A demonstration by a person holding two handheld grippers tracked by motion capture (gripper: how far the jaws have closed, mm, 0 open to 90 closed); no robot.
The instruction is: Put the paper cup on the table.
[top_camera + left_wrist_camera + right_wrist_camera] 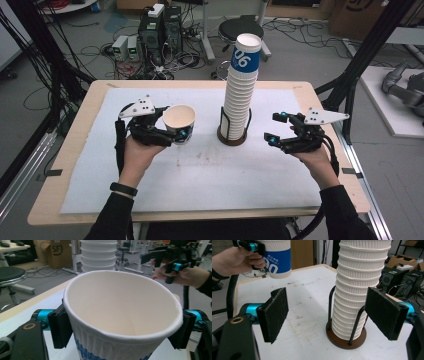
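A single white paper cup (180, 122) with a blue printed band is held above the table's left half, mouth up. My left gripper (170, 125) is shut on the paper cup (120, 322), a black pad pressed against each side below the rim. A tall stack of ribbed white cups (240, 95) stands in a round brown holder (232, 138) with black wire uprights at the table's middle. My right gripper (272, 129) hovers just right of the stack, open, nothing between its pads (274, 313). In the right gripper view the stack (357, 290) rises ahead of the jaws and the held cup (277, 261) hangs at upper left.
A white mat (200, 170) covers the wooden table (75, 150). Behind the table the floor holds computer boxes (160, 30), cables and a black stool (240, 30). Black frame poles (365, 55) stand at both sides.
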